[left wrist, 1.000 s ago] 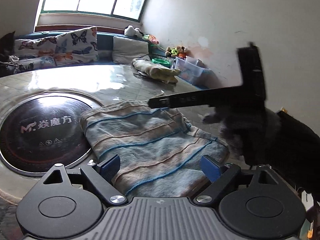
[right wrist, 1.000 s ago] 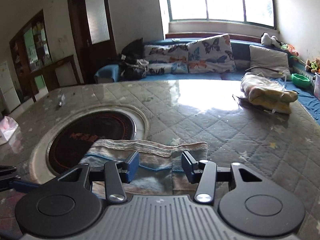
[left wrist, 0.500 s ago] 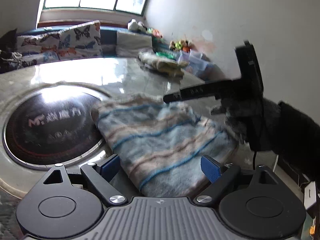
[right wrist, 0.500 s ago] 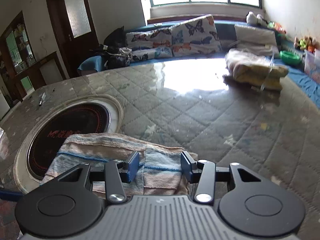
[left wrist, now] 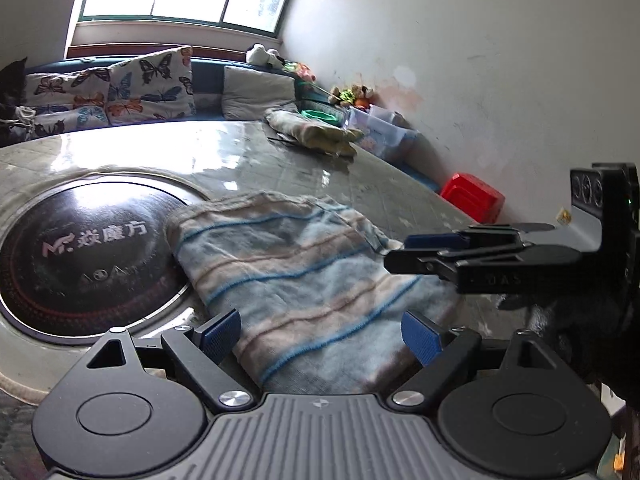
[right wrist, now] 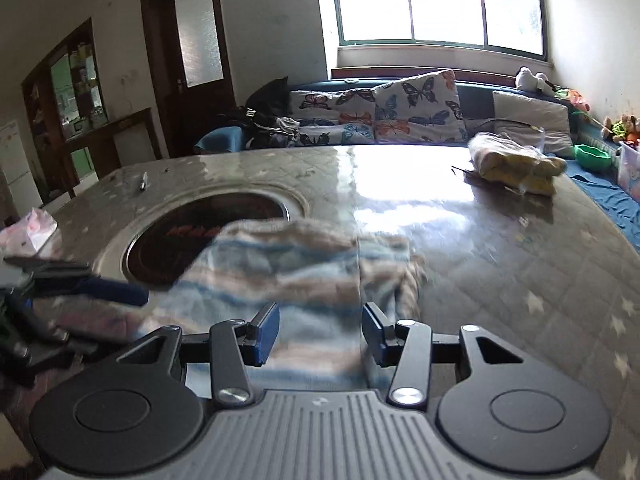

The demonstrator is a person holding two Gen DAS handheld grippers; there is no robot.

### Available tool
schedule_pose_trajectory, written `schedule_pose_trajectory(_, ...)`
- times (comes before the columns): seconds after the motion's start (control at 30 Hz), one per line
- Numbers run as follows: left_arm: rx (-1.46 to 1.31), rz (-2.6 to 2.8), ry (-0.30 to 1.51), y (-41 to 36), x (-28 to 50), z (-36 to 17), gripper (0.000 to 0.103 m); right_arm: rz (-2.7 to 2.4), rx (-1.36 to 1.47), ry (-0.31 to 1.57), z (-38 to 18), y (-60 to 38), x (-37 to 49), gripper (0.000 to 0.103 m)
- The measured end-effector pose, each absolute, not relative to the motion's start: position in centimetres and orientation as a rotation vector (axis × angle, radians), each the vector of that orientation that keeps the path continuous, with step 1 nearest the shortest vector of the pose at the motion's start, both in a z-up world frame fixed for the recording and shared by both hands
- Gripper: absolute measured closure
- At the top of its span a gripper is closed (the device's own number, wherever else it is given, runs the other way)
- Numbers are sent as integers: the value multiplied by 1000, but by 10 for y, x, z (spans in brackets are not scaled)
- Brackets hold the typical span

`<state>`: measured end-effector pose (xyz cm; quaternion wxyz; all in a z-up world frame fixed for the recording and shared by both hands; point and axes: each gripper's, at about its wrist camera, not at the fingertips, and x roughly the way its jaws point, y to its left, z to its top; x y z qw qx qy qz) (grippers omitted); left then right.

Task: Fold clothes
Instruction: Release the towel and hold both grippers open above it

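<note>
Two grippers gaping wide, left gripper (left wrist: 322, 334) and right gripper (right wrist: 320, 334) holding nothing, over folded striped cloth (left wrist: 304, 276), bare table (right wrist: 500, 248) beyond.

Left gripper (left wrist: 322, 331) low and level, jaws spread wide, right gripper (right wrist: 320, 332) also parted, narrower, reaching in from the left gripper's right side

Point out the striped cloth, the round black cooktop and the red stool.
striped cloth (left wrist: 304, 276): left wrist view, middle of its top.
round black cooktop (left wrist: 84, 248): left wrist view, glass by the logo.
red stool (left wrist: 474, 196): left wrist view, top.
</note>
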<state>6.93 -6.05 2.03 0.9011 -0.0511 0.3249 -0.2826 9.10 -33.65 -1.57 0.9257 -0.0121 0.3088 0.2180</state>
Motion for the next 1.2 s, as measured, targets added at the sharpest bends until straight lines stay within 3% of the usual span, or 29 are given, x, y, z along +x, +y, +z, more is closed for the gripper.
schedule_pose_trajectory(1.2, -51, -516, 676, -58, 53, 18, 14, 464, 115, 621, -38, -365, 46, 60)
